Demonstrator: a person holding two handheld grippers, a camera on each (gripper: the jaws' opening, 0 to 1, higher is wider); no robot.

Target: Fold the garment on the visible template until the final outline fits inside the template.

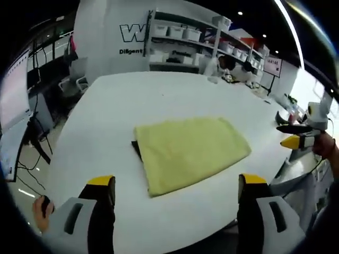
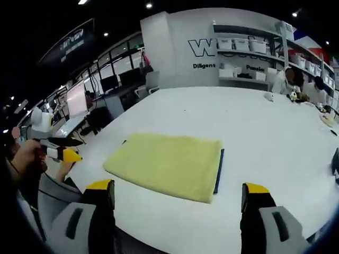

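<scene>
Folded pale-yellow cloth garment [image 1: 189, 152] lies on the dark flat template [image 2: 219, 170], ahead of and between both grippers' fingers. Left gripper [image 1: 177, 189] and right gripper [image 2: 179, 194] stand spread apart, empty. White round table [image 1: 122, 100] beneath. Wall lettering [image 2: 204, 65] reads "Diligent".

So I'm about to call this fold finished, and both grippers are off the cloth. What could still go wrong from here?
1. The yellow garment hides nearly all of the dark template; just one edge strip shows, so overhang on the hidden sides could go unnoticed.
2. The garment's near corner lies towards the white table edge; a tug to straighten it might slide template and cloth together.
3. Both pairs of jaws stand open and clear, so any fix means regrasping and perhaps loosening the fold.
</scene>
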